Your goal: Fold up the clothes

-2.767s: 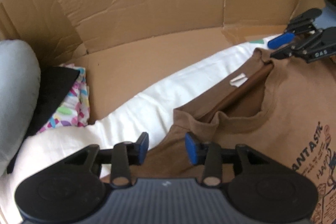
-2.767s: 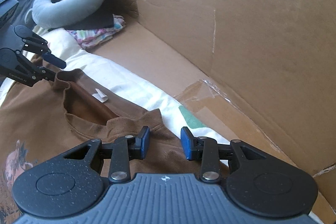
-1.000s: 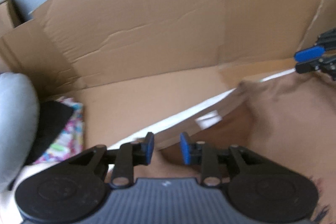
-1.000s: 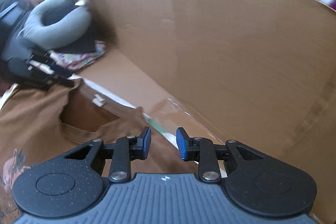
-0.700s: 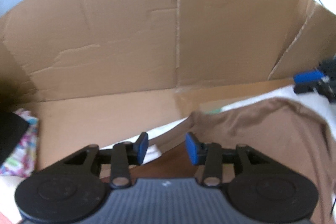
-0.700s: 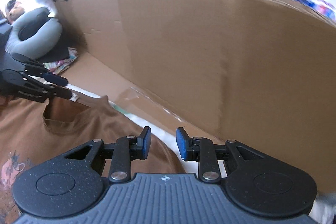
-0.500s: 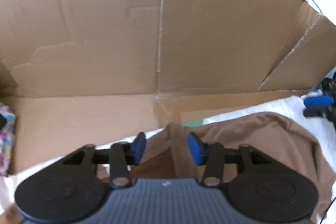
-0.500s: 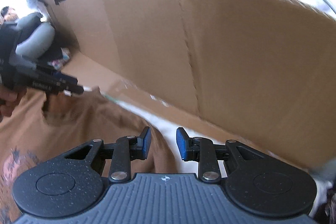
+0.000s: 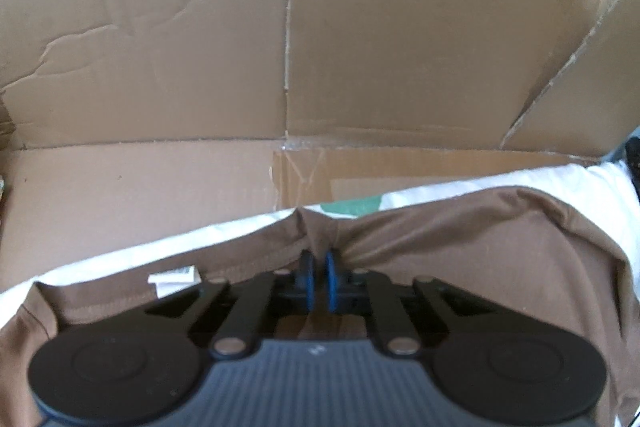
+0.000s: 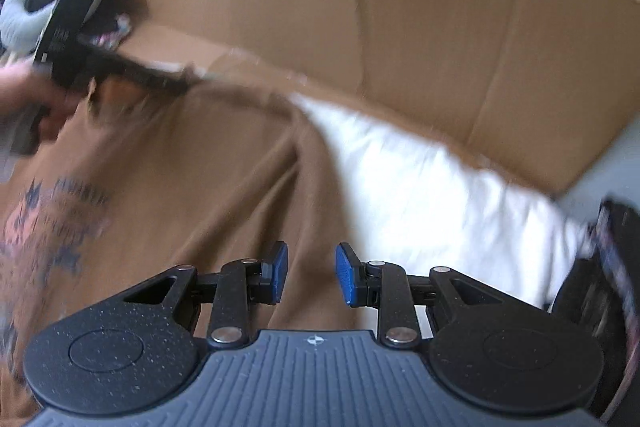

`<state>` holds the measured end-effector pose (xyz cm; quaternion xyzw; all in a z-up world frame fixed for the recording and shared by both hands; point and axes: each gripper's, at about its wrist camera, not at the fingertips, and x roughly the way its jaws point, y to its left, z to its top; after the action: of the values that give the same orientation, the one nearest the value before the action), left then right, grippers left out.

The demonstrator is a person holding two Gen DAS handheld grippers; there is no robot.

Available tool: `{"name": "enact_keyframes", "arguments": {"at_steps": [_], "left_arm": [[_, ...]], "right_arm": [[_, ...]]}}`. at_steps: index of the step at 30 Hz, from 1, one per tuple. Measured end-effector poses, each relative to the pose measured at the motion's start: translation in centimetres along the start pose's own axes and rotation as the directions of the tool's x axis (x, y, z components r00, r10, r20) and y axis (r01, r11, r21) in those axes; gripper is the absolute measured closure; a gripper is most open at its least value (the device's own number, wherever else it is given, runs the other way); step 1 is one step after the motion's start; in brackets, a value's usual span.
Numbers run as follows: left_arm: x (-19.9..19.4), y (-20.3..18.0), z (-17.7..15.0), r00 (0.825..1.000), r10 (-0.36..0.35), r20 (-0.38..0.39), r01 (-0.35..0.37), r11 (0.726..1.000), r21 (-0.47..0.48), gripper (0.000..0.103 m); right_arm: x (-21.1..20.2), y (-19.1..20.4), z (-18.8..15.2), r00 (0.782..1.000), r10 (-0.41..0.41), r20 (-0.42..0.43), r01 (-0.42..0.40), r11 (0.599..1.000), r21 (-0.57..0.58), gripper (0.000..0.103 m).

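Observation:
A brown T-shirt (image 9: 480,247) with a printed front lies on a white sheet (image 9: 580,179). My left gripper (image 9: 319,281) is shut on a bunched fold of the shirt near its shoulder and collar; a white label (image 9: 172,277) shows beside it. In the blurred right wrist view the shirt (image 10: 180,187) spreads left, and my right gripper (image 10: 311,273) is open and empty, hovering over the shirt's right edge where it meets the white sheet (image 10: 420,179). The left gripper (image 10: 72,47) and the hand holding it show at the far left.
A tall cardboard wall (image 9: 360,47) stands close behind the sheet, and it also rings the back in the right wrist view (image 10: 440,27). A grey neck pillow (image 10: 24,11) and patterned cloth lie at the far left. Dark fabric (image 10: 600,287) sits at the right edge.
My left gripper has closed on the shirt's shoulder fold after being open. My right gripper has let go, swung to the right along the shirt's edge and opened wider.

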<state>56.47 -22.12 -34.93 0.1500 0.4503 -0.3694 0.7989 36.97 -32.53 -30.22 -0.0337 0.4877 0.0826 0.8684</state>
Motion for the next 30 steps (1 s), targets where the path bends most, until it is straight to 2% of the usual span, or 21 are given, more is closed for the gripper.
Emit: {"name": "enact_keyframes", "arguments": {"at_steps": [3,9,15,18,20,22,24,25,26,27,28,30], "left_arm": [[-0.7,0.3,-0.2,1.000,-0.019,0.019,0.020,1.000,-0.017,0.067],[-3.1,-0.2,-1.6,0.999,0.008,0.045,-0.011,0.998,0.064,0.065],[-6.9,-0.2,-3.2,1.000,-0.011,0.018,0.009,0.993,0.116,0.063],[-9.9,-0.2,-4.8,1.000,-0.013,0.001,0.013,0.985,0.170,0.056],[-11.8,0.1,-6.1,1.000,-0.012,-0.010,0.013,0.981,0.193,0.055],[-13.7,0.7,-7.8,1.000,-0.008,-0.017,0.012,0.981,0.192,0.055],[-15.2,1.6,-9.6,1.000,0.001,-0.020,0.003,0.984,0.179,0.054],[-15.8,1.9,-10.5,1.000,0.007,-0.021,-0.003,0.985,0.172,0.053],[-16.7,2.3,-11.6,1.000,0.011,-0.019,-0.008,0.987,0.162,0.053],[-17.4,2.7,-12.5,1.000,0.016,-0.018,-0.013,0.989,0.150,0.053],[-18.1,3.1,-13.4,1.000,0.021,-0.017,-0.018,0.990,0.138,0.053],[-19.0,3.8,-15.1,0.999,0.036,-0.017,-0.034,0.993,0.113,0.053]], "right_arm": [[-0.1,1.4,-2.0,0.999,-0.034,-0.022,0.033,0.999,-0.027,0.070],[-0.5,2.2,-5.0,0.995,-0.080,-0.062,0.079,0.997,-0.023,0.068],[-1.2,3.1,-6.3,0.998,-0.060,-0.035,0.060,0.998,0.004,0.067],[-1.1,4.0,-6.5,0.998,-0.048,-0.029,0.048,0.999,-0.011,0.066],[-0.7,4.5,-6.6,0.998,-0.046,-0.033,0.046,0.999,-0.025,0.061],[-0.1,4.5,-6.8,0.998,-0.052,-0.042,0.051,0.998,-0.023,0.061],[0.2,4.3,-6.9,0.997,-0.065,-0.044,0.064,0.997,-0.039,0.063],[0.2,4.2,-6.9,0.997,-0.064,-0.046,0.061,0.997,-0.051,0.069],[0.1,4.0,-6.8,0.997,-0.064,-0.049,0.061,0.996,-0.062,0.080],[0.0,3.9,-6.7,0.996,-0.066,-0.052,0.062,0.995,-0.073,0.085],[0.0,3.6,-6.5,0.996,-0.063,-0.055,0.059,0.995,-0.076,0.097],[-0.4,2.9,-6.0,0.997,-0.056,-0.058,0.052,0.997,-0.062,0.101]]}}
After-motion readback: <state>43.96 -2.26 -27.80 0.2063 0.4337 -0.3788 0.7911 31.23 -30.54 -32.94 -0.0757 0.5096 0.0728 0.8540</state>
